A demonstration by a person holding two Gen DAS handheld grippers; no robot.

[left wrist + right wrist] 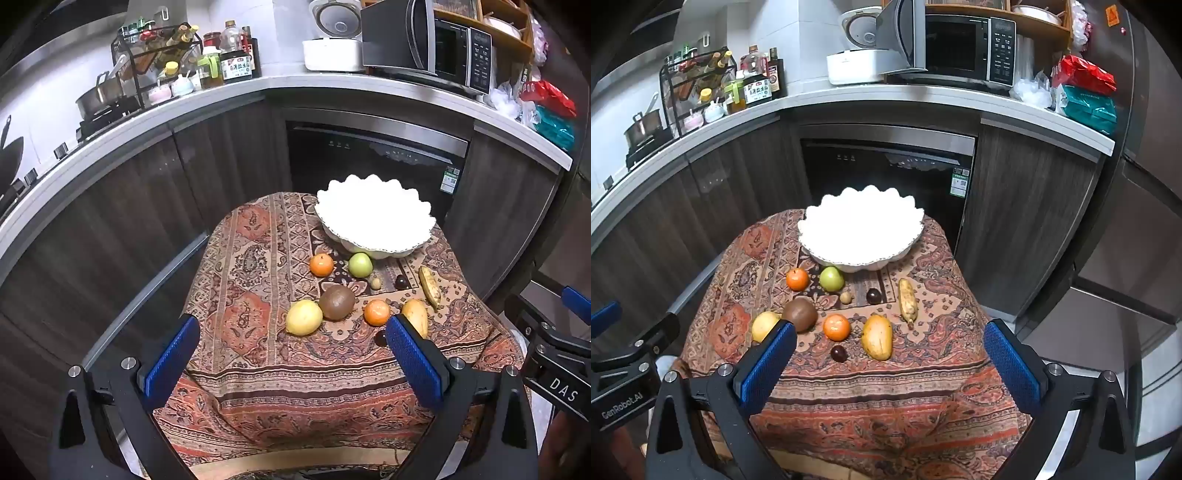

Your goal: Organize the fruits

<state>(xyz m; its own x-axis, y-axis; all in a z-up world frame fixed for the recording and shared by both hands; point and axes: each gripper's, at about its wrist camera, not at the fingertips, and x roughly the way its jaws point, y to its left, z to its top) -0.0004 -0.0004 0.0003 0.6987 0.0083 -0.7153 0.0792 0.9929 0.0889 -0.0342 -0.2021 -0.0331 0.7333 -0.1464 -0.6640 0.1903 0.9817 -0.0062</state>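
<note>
A white scalloped bowl [373, 225] [860, 236] stands empty at the far end of a small table covered with a patterned cloth [251, 295] [923, 387]. In front of it lie several fruits: two oranges [798, 279] [836, 327], a green apple [831, 279], a kiwi [799, 314], a lemon [764, 326], a mango [876, 336], a banana [908, 297], two dark plums [839, 353] [873, 295] and a small tan fruit [845, 297]. My left gripper [293, 332] and right gripper [890, 336] are both open and empty, held above the table's near edge.
A curved kitchen counter [221, 99] runs behind, with a spice rack [155, 55], bottles, rice cooker [332, 40] and open microwave [428, 40]. A dishwasher [886, 173] sits below. A fridge [1145, 184] stands at the right. The table drops off on all sides.
</note>
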